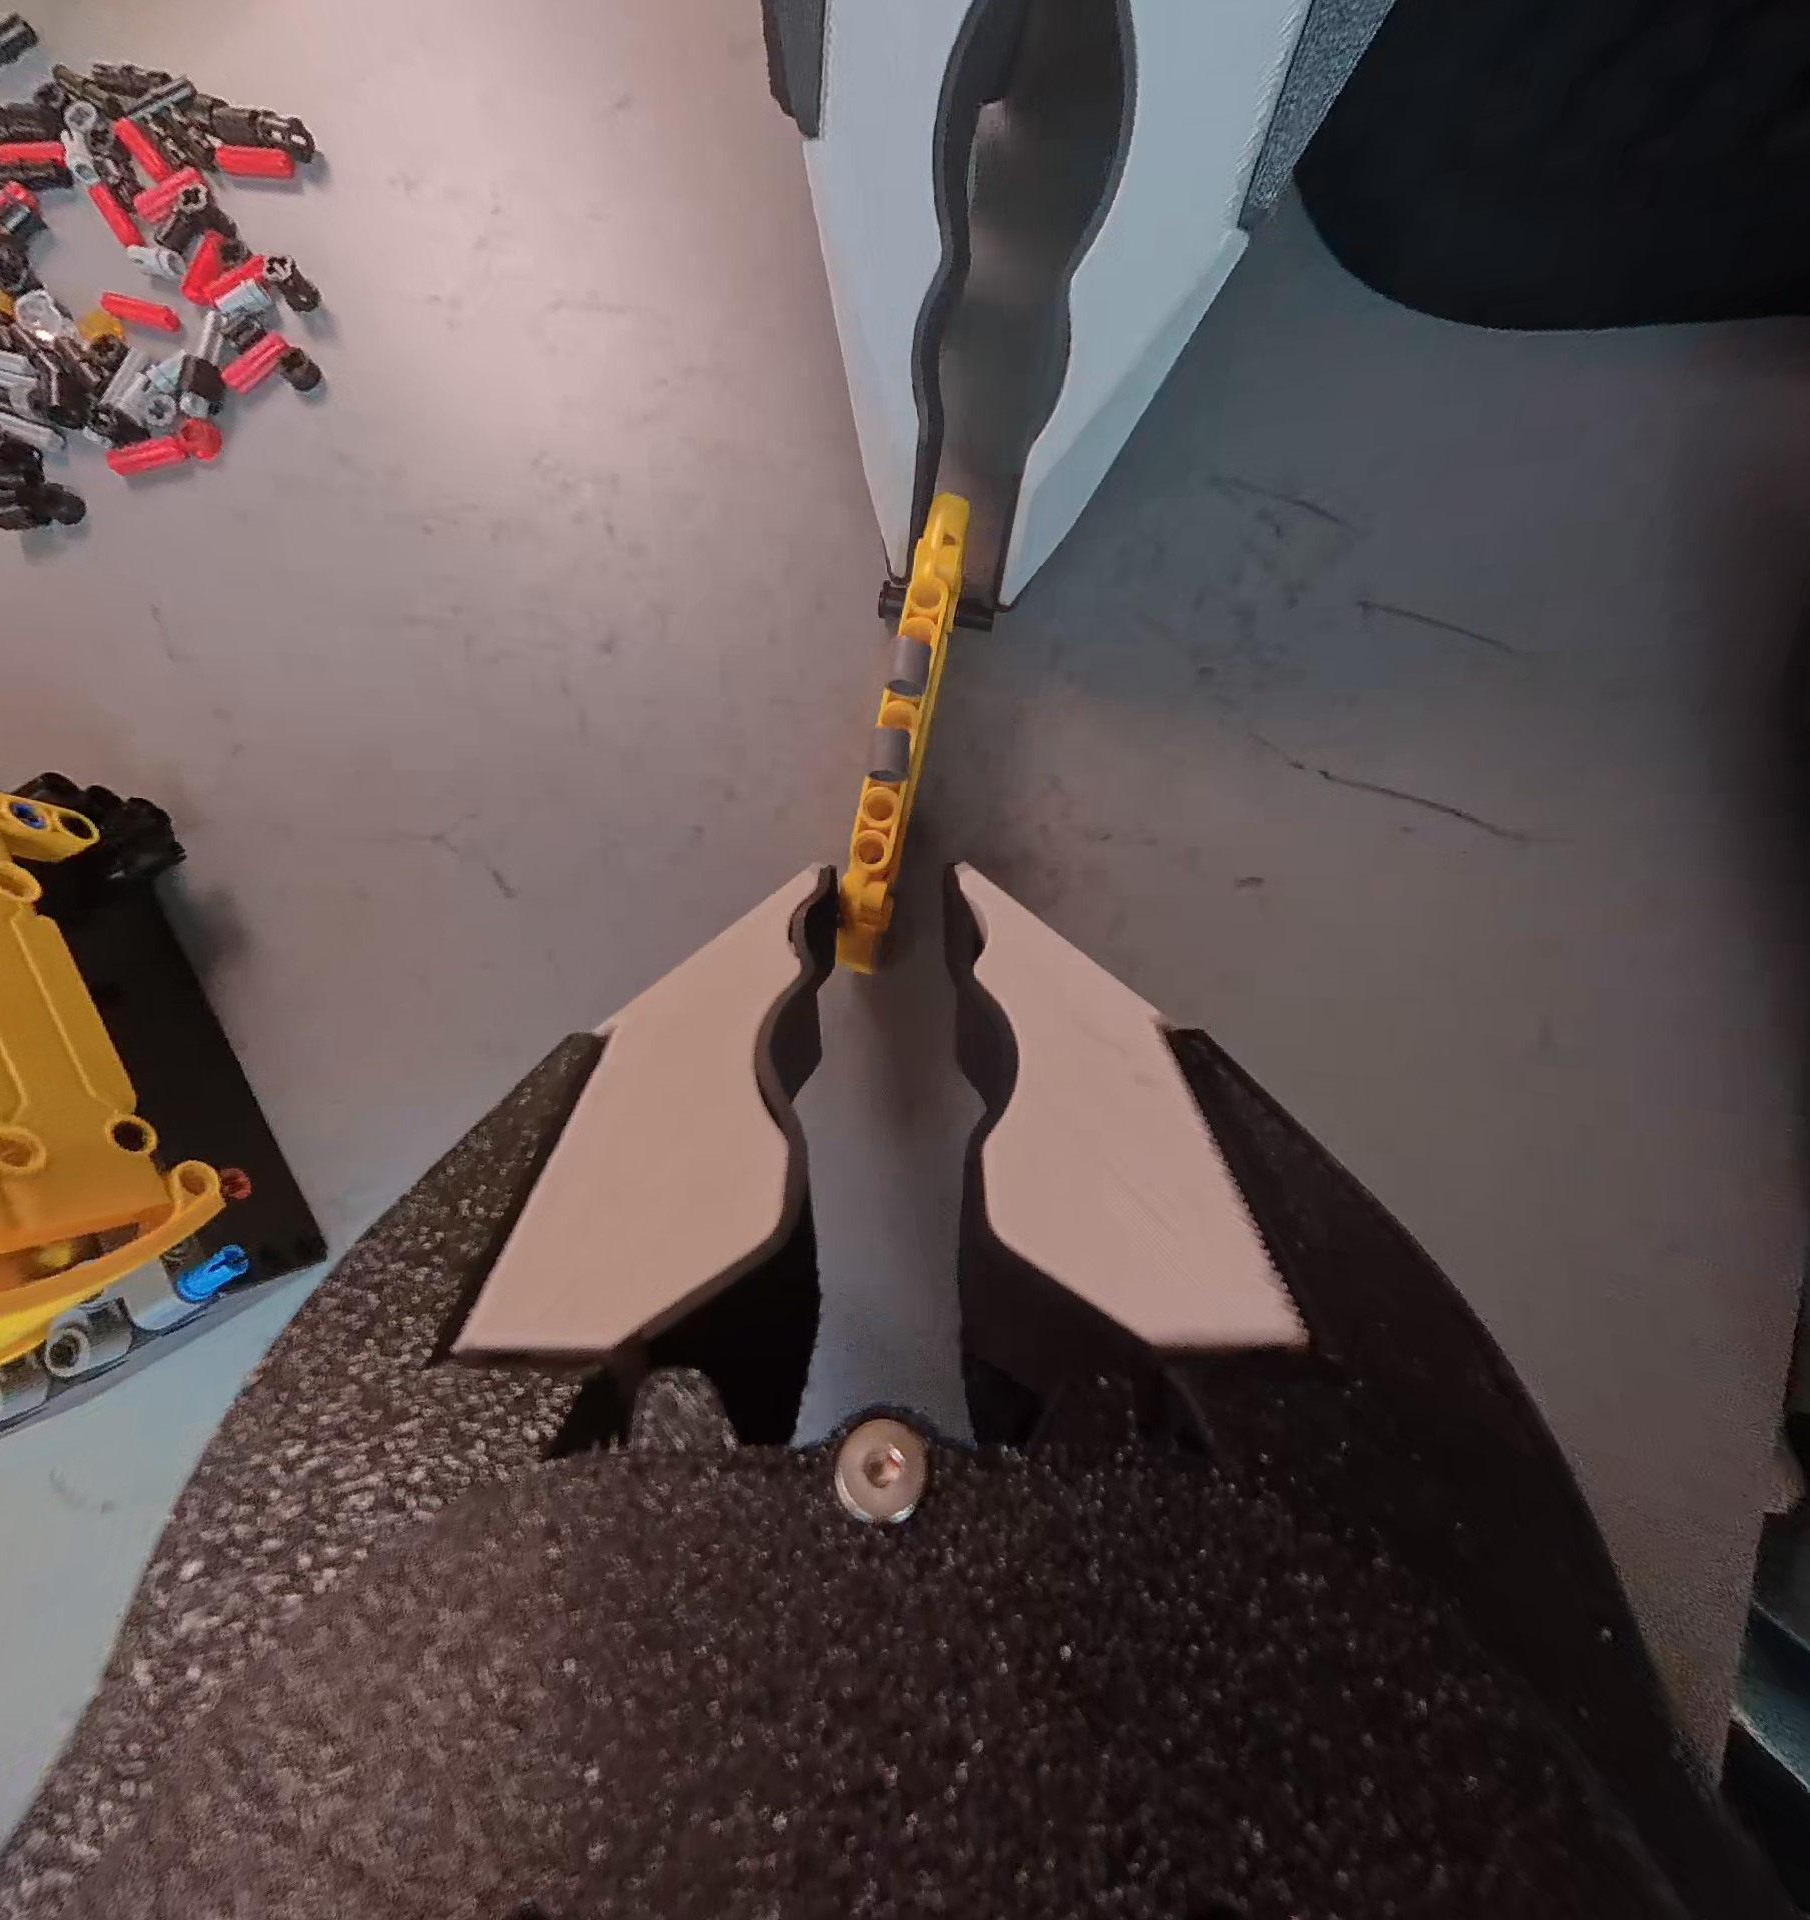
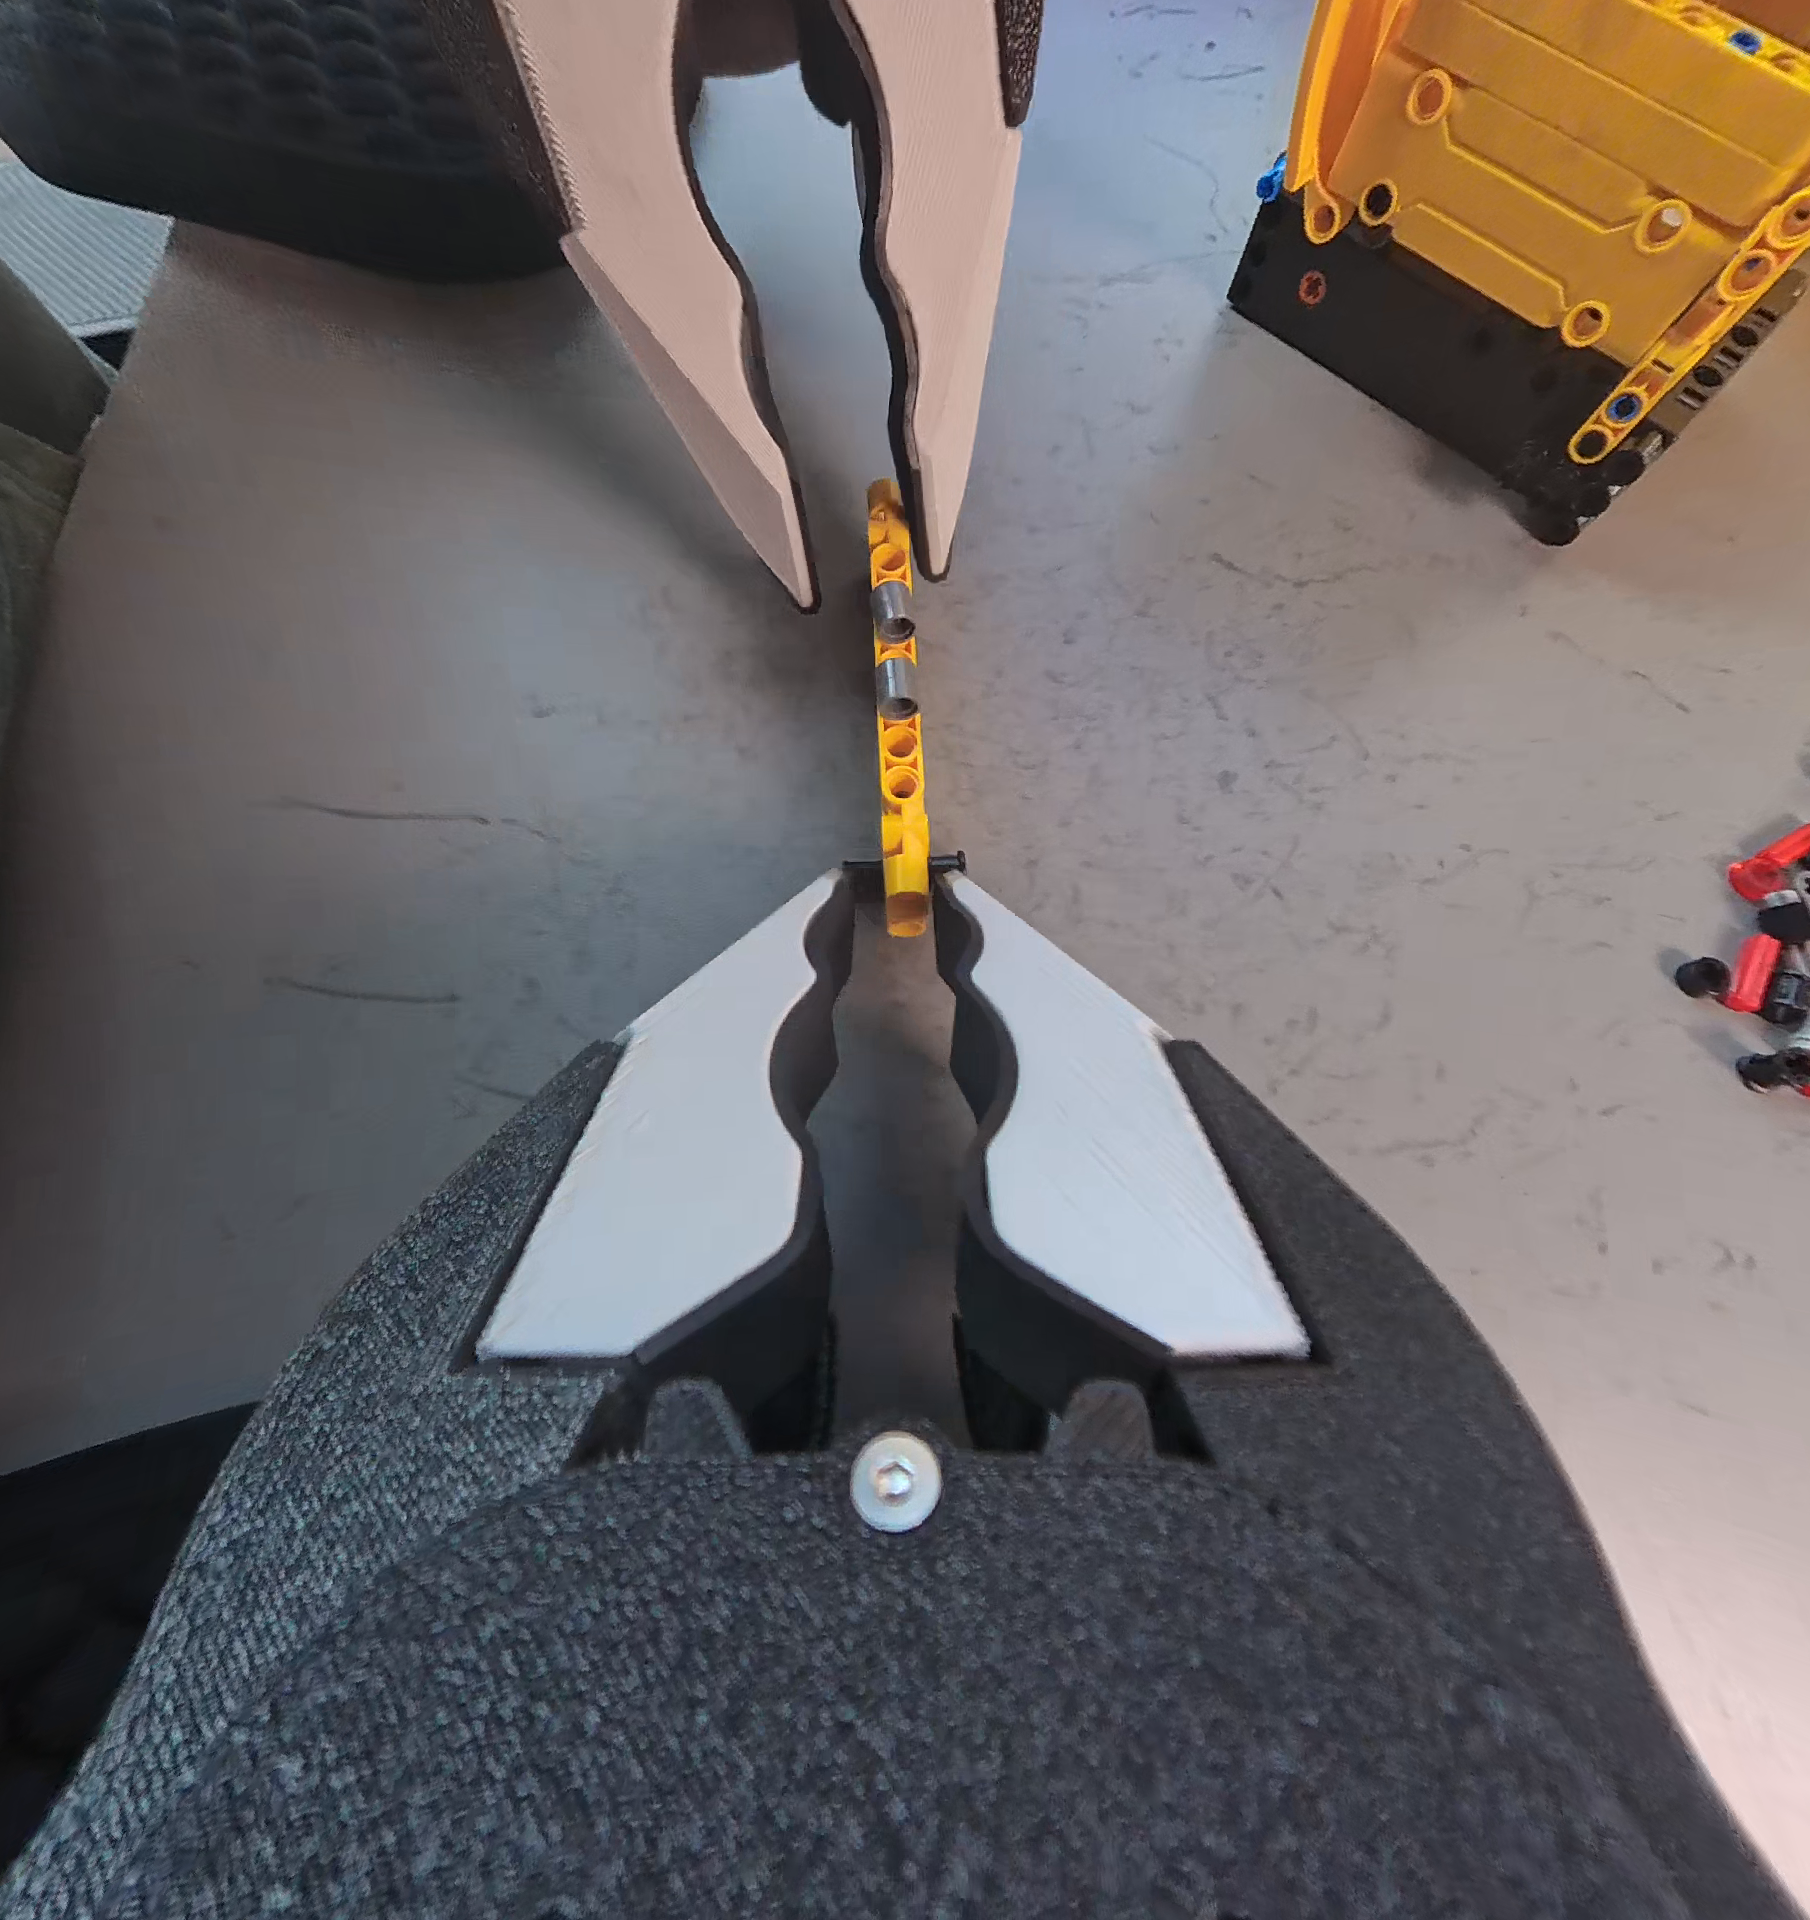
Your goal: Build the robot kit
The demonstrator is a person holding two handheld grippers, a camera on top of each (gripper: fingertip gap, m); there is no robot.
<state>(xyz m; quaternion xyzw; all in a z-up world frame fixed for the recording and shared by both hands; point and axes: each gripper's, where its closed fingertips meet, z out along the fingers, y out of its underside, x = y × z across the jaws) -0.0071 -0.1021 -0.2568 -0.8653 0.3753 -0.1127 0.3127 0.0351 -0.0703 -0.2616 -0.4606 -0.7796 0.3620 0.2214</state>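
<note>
Right wrist view: yellow beam (image 2: 901, 727) pinched in right jaws, left jaws spread around it.

1. Our left tongs (image 1: 890, 883), two pale tapered plastic fingers in a black textured body, point forward with the fingers parted at the tips.
2. Our right tongs (image 2: 901, 878), built alike, face the left ones tip to tip, fingers nearly together with a narrow gap.
</note>
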